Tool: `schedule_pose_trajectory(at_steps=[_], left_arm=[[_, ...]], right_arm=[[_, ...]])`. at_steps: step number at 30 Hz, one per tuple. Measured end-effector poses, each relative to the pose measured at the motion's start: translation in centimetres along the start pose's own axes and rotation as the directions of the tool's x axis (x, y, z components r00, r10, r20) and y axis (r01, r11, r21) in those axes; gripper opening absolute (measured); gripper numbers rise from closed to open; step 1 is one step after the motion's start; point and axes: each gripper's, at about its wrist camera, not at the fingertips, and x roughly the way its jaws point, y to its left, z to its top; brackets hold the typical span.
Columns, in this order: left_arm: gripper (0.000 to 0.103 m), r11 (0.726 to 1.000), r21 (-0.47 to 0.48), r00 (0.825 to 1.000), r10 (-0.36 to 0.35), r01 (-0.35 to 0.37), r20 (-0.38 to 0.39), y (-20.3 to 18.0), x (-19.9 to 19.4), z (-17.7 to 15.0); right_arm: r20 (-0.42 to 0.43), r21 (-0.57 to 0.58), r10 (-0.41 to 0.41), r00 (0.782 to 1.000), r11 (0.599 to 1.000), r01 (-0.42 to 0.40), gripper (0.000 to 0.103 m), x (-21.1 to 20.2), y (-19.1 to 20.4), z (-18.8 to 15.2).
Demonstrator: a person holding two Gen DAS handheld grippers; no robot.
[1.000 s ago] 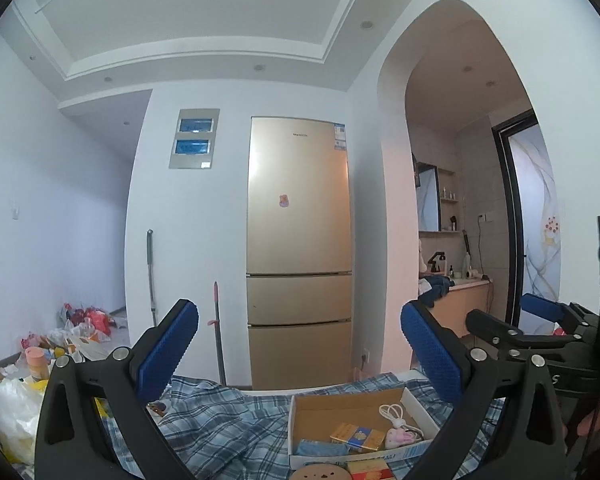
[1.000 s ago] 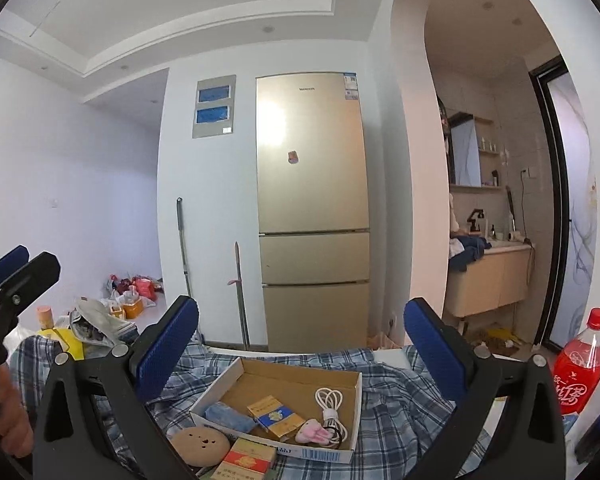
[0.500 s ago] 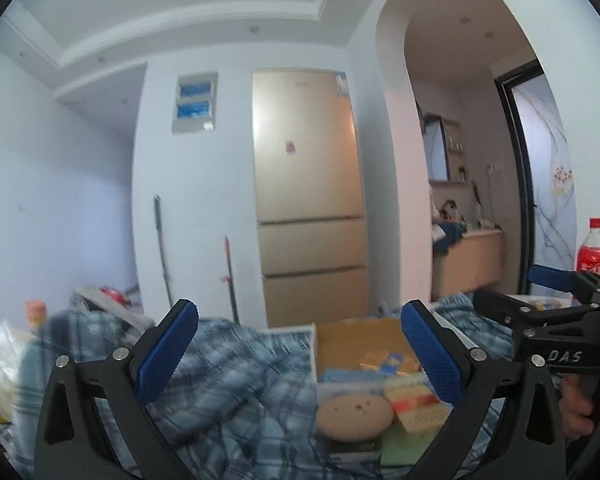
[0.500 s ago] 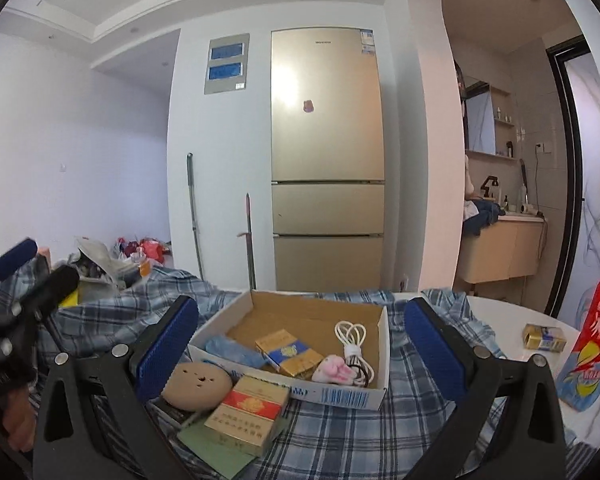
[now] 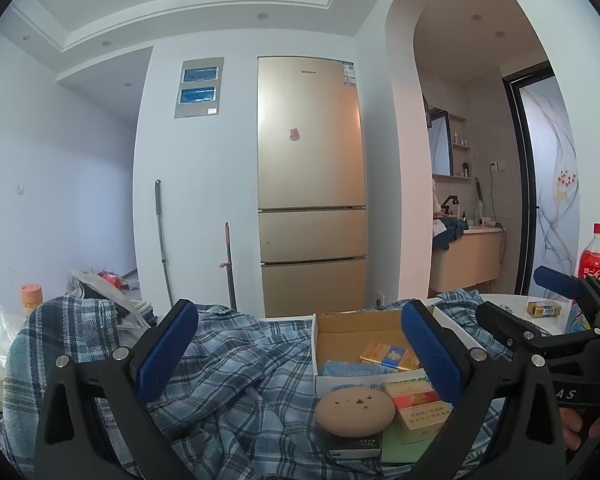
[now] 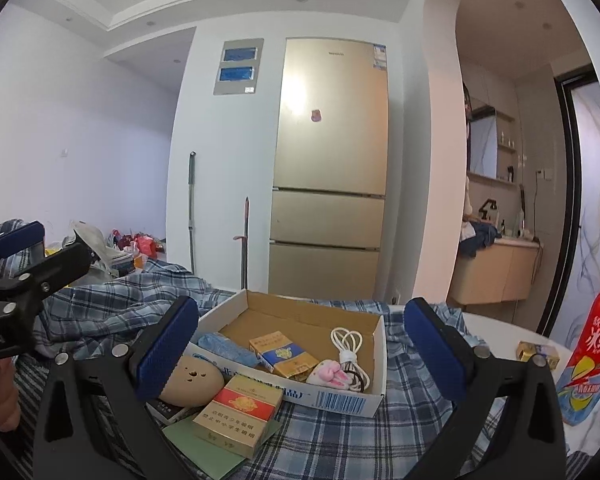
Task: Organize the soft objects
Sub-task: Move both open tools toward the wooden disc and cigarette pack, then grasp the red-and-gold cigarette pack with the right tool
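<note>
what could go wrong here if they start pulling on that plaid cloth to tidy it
The cardboard box and the stacked packets rest on the plaid cloth, so tugging it would likely drag or spill them. The tan round cushion sits on a small dark box and may roll off. The red drink bottle stands by the cloth's edge near the right gripper and might tip. Both grippers are open, the left gripper holding nothing yet.

soft plaid cloth (image 6: pixel 340 436), matt cardboard box (image 6: pixel 300 316), glossy fridge (image 6: pixel 328 160).
</note>
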Motion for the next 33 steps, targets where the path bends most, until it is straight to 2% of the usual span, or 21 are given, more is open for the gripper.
schedule_pose_trajectory(at_steps=[7, 11, 14, 19, 22, 23, 28, 33], left_arm=[[0.103, 1.000, -0.003, 1.000, 0.007, -0.007, 0.014, 0.0, -0.1, -0.2], [0.103, 1.000, -0.002, 1.000, 0.026, -0.026, -0.013, 0.0, 0.5, -0.5], [0.103, 0.997, 0.013, 0.995, 0.079, -0.079, -0.053, -0.2, 1.3, -0.8], [0.103, 0.997, 0.011, 0.994, 0.074, -0.073, -0.085, -0.1, 2.0, -1.1], [0.103, 0.997, 0.020, 0.991, 0.072, -0.070, -0.110, -0.1, 2.4, -1.4], [0.103, 0.997, 0.018, 0.992, 0.072, -0.070, -0.105, -0.1, 2.3, -1.4], [0.103, 0.998, 0.010, 0.994, 0.061, -0.060, -0.087, 0.1, 1.8, -1.3], [0.103, 0.999, 0.000, 0.993, 0.043, -0.043, -0.110, 0.3, 2.2, -1.1]], right_arm=[[-0.021, -0.007, -0.008, 1.000, 1.000, 0.008, 0.103, 0.3, 0.2, 0.0], [-0.039, 0.012, -0.020, 0.999, 1.000, 0.021, 0.103, 0.7, -0.2, -0.1], [-0.045, 0.015, -0.041, 0.998, 0.999, 0.041, 0.103, 0.8, -0.4, -0.1], [-0.083, 0.014, -0.036, 0.996, 0.999, 0.037, 0.103, 1.4, -0.4, -0.1], [-0.077, -0.005, -0.110, 0.991, 0.994, 0.110, 0.103, 1.3, -0.5, -0.1], [-0.076, -0.008, -0.112, 0.991, 0.994, 0.112, 0.103, 1.3, -0.5, -0.1], [-0.110, -0.014, -0.082, 0.990, 0.997, 0.081, 0.103, 1.7, -0.6, -0.1], [-0.107, -0.006, -0.064, 0.992, 0.998, 0.064, 0.103, 1.5, -0.6, -0.1]])
